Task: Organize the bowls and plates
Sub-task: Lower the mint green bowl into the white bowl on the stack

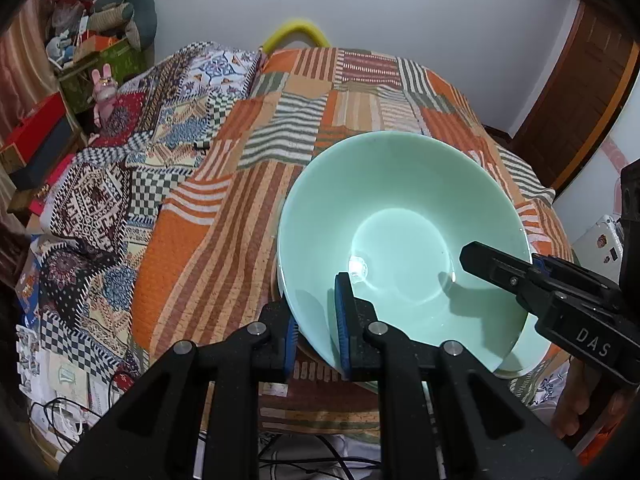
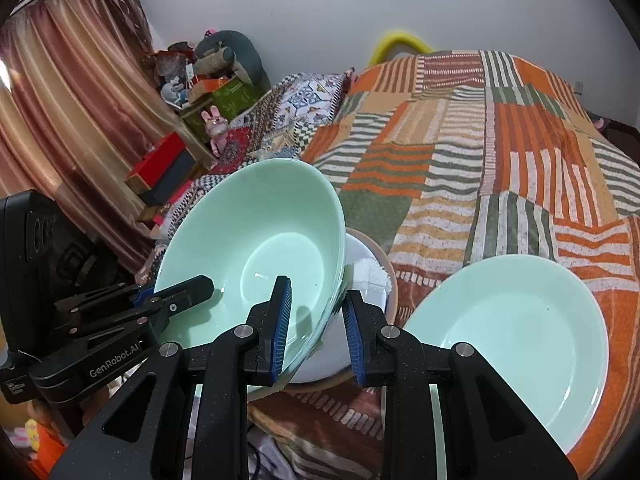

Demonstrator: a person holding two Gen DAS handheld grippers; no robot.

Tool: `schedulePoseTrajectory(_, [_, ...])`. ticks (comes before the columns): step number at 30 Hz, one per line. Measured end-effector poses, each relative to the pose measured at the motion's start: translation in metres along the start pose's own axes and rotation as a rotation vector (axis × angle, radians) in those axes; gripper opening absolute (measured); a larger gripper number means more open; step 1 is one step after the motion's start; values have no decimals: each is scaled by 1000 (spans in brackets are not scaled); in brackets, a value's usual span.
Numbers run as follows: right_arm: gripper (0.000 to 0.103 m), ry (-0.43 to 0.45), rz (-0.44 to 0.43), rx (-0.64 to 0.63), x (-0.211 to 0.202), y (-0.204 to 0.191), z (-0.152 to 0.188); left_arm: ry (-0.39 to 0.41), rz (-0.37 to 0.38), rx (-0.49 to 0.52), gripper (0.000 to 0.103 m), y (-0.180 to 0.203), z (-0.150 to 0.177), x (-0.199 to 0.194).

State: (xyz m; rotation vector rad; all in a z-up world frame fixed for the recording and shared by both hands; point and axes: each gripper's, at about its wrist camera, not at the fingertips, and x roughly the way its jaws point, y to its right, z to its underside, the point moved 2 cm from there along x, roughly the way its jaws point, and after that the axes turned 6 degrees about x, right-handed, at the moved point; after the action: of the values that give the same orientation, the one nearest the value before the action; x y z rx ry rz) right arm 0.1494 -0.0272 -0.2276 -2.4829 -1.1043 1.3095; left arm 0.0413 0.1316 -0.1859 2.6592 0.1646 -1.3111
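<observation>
Nearest, the left gripper pinches the near rim of the green bowl, one pad inside, one outside. The right gripper straddles the bowl's opposite rim, its jaws parted and seemingly not yet clamped. The bowl is tilted over a white dish on the patchwork bedspread — a green plate lies just beside. Beyond, the bed runs to the wall. The glazed rim looks slick; with one thin pinch, the bowl could slip and knock the dish below
</observation>
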Motion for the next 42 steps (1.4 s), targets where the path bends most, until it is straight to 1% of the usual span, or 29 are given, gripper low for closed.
schedulePoseTrajectory(11, [24, -56, 28, 21, 17, 10, 9, -57, 0, -16, 15, -1, 7, 28])
schedulePoseTrajectory(18, [24, -82, 38, 29, 25, 14, 12, -69, -27, -10, 15, 0, 8, 40])
schedulePoseTrajectory(22, [24, -96, 45, 32, 30, 17, 14, -73, -21, -19, 15, -1, 9, 45])
schedulePoseTrajectory(28, [24, -90, 47, 21, 29, 16, 12, -80, -31, -13, 15, 0, 8, 51])
schedulePoseTrajectory(36, [26, -84, 83, -36, 31, 8, 14, -79, -5, -57, 15, -5, 10, 49])
schedulePoseTrajectory(42, [26, -106, 46, 0, 31, 17, 10, -77, -8, -63, 16, -7, 11, 50])
